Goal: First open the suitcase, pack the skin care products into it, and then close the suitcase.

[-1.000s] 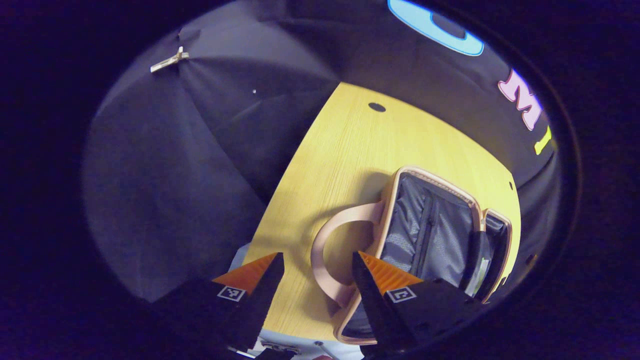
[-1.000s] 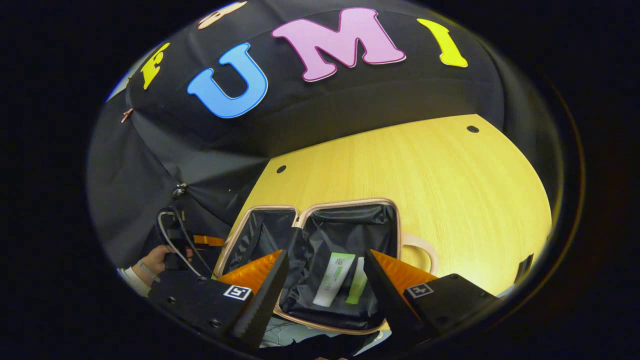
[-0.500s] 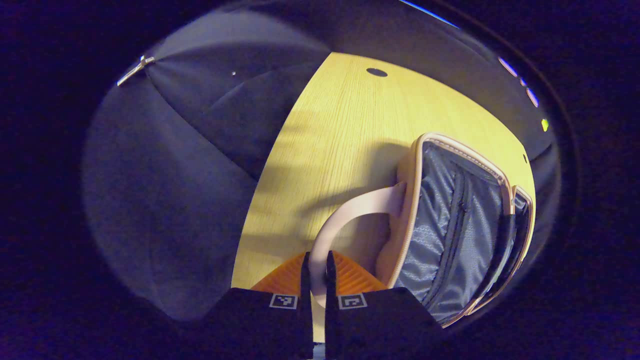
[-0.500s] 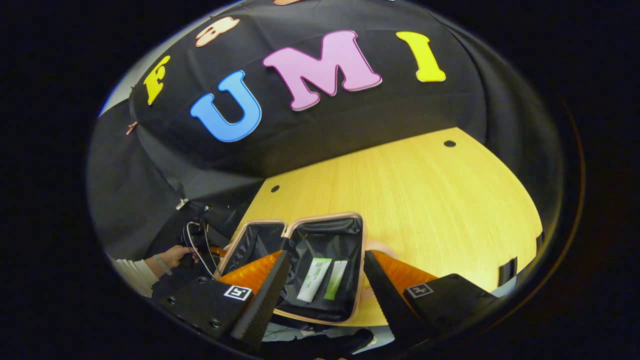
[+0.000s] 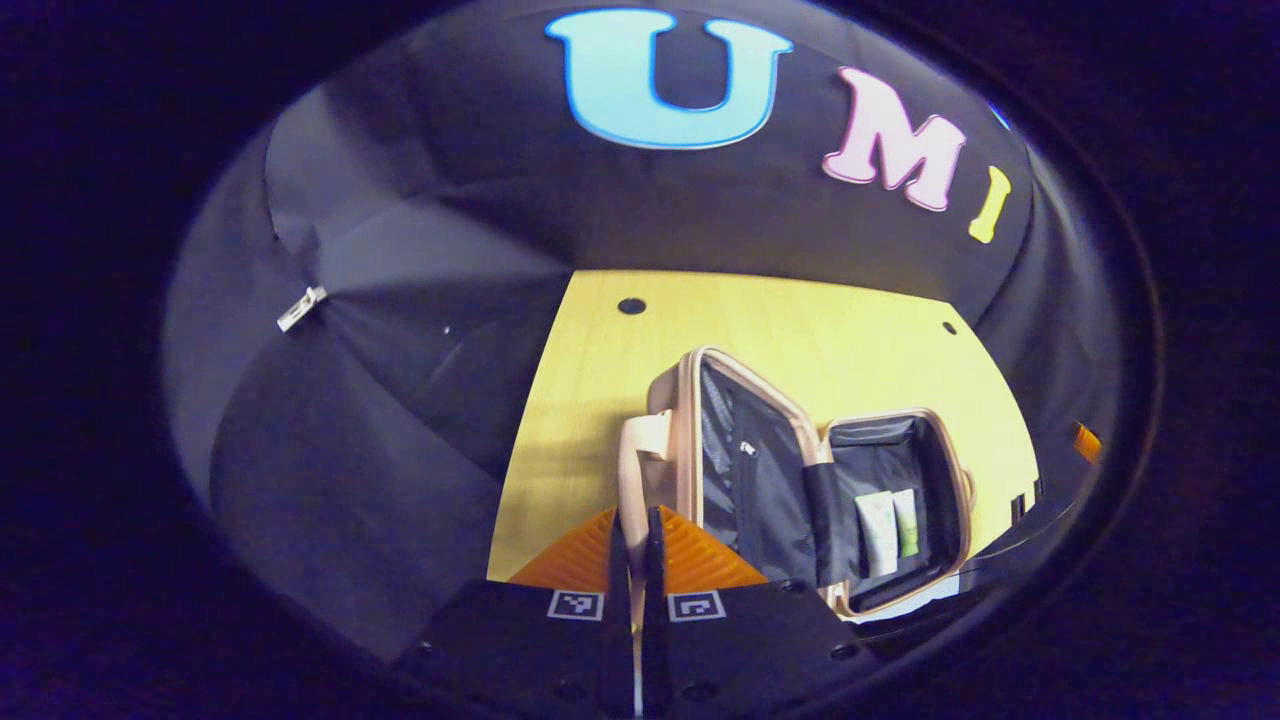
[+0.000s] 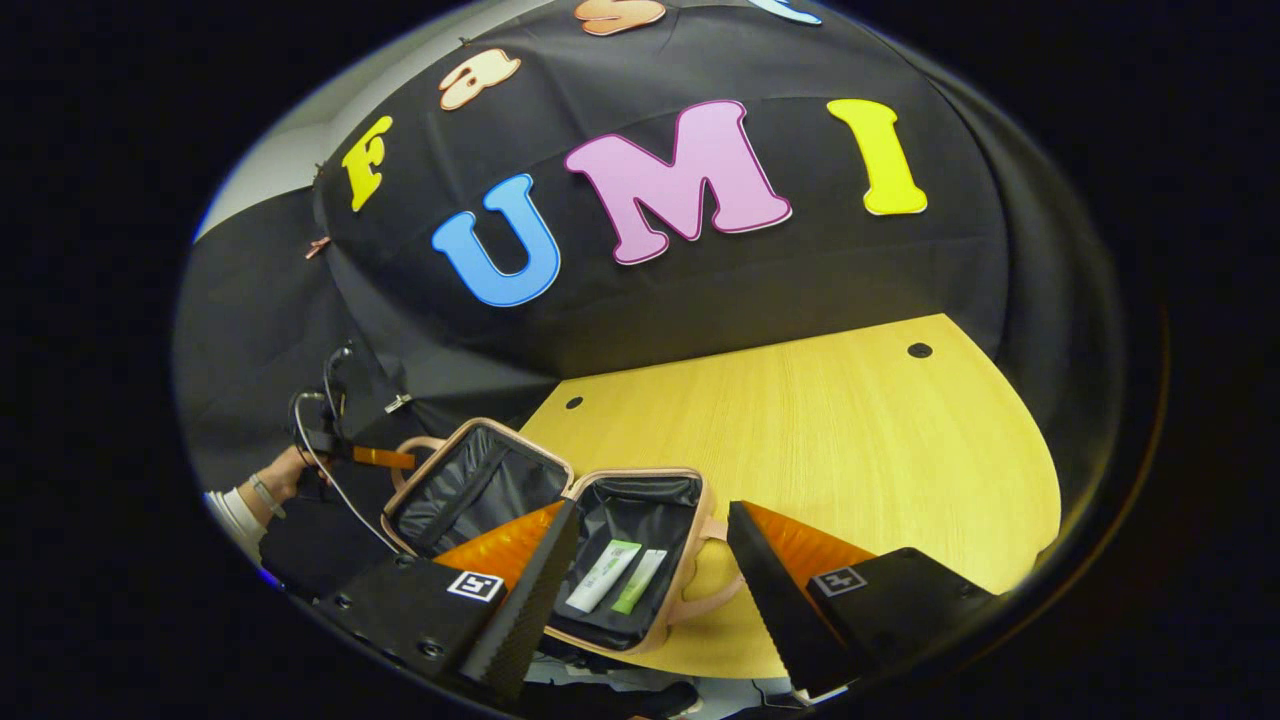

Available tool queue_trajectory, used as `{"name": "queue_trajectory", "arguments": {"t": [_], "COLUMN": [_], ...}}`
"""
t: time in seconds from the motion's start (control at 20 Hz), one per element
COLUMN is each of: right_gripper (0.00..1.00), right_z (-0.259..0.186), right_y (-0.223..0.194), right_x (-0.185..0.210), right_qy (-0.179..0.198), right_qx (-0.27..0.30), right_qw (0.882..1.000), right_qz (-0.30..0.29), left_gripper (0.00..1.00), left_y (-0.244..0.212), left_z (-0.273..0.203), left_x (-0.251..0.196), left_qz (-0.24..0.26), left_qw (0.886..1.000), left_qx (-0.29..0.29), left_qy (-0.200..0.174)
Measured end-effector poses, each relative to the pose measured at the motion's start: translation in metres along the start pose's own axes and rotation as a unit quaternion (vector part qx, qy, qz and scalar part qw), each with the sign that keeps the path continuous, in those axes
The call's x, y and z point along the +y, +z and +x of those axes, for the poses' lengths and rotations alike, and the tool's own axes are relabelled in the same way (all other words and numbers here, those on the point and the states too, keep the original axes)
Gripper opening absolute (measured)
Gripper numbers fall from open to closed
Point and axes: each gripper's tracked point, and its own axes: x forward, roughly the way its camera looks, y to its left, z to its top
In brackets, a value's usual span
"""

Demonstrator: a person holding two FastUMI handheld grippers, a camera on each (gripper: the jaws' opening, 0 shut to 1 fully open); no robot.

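A pink suitcase [image 6: 640, 474] with black lining lies open on the yellow table. My left gripper [image 5: 632, 520] is shut on the pink handle [image 5: 636, 450] of the left half [image 5: 745, 470], which it holds tilted up off the table. In the right half lie two skin care tubes, one white [image 5: 878, 525] and one green [image 5: 908, 520]. My right gripper [image 6: 652, 508] hovers open above the near edge of the suitcase, with the white tube [image 6: 603, 575] and the green tube [image 6: 638, 580] seen between its fingers. The right gripper view also has the left gripper [image 6: 375, 457] and its hand [image 6: 280, 480].
The yellow table [image 6: 850, 440] stretches bare behind and to the right of the suitcase, with small round holes [image 6: 919, 350] near its back edge. A second pink handle [image 6: 715, 592] sticks out from the right half. Black cloth walls close in the booth.
My left gripper has shut on the handle and raised the left half off the table, so it now stands tilted. The right gripper stays open and has drawn back a little.
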Motion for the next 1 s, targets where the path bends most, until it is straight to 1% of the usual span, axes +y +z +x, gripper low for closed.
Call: {"name": "queue_trajectory", "arguments": {"t": [0.1,0.25,0.35,0.45,0.5,0.55,0.65,0.7,0.8,0.9,0.95,1.0], "right_gripper": [0.95,0.95,0.95,0.95,0.95,0.95,0.95,0.95,0.95,0.95,0.95,0.95], "right_z": [-0.013,-0.034,-0.049,-0.063,-0.072,-0.079,-0.095,-0.102,-0.117,-0.13,-0.136,-0.142], "right_y": [0.006,0.011,0.018,0.022,0.023,0.023,0.02,0.017,0.009,-0.001,-0.003,-0.006], "right_x": [-0.015,-0.033,-0.05,-0.067,-0.075,-0.084,-0.102,-0.111,-0.129,-0.148,-0.156,-0.163], "right_qy": [0.006,0.006,-0.001,-0.013,-0.02,-0.027,-0.047,-0.058,-0.074,-0.093,-0.103,-0.109], "right_qx": [-0.006,-0.013,-0.024,-0.035,-0.038,-0.042,-0.046,-0.048,-0.05,-0.052,-0.053,-0.055], "right_qw": [1.0,1.0,1.0,0.999,0.999,0.999,0.998,0.997,0.995,0.992,0.991,0.99], "right_qz": [-0.002,0.007,0.009,0.013,0.016,0.018,0.025,0.032,0.054,0.068,0.071,0.074], "left_gripper": [0.09,0.09,0.09,0.09,0.09,0.11,0.13,0.13,0.13,0.13,0.14,0.14], "left_y": [0.025,0.057,0.07,0.069,0.064,0.054,0.008,-0.015,-0.06,-0.089,-0.092,-0.094], "left_z": [-0.022,-0.039,-0.035,-0.023,-0.013,-0.001,0.042,0.061,0.103,0.139,0.145,0.148], "left_x": [-0.045,-0.13,-0.198,-0.272,-0.306,-0.342,-0.399,-0.425,-0.454,-0.465,-0.466,-0.47], "left_qz": [0.011,0.021,0.038,0.055,0.059,0.062,0.069,0.078,0.098,0.08,0.061,0.049], "left_qw": [0.999,0.995,0.989,0.981,0.978,0.975,0.972,0.97,0.969,0.971,0.971,0.971], "left_qx": [-0.033,-0.071,-0.086,-0.082,-0.078,-0.065,-0.024,-0.003,0.037,0.088,0.099,0.098], "left_qy": [-0.021,-0.072,-0.118,-0.169,-0.186,-0.204,-0.225,-0.229,-0.222,-0.207,-0.209,-0.211]}}
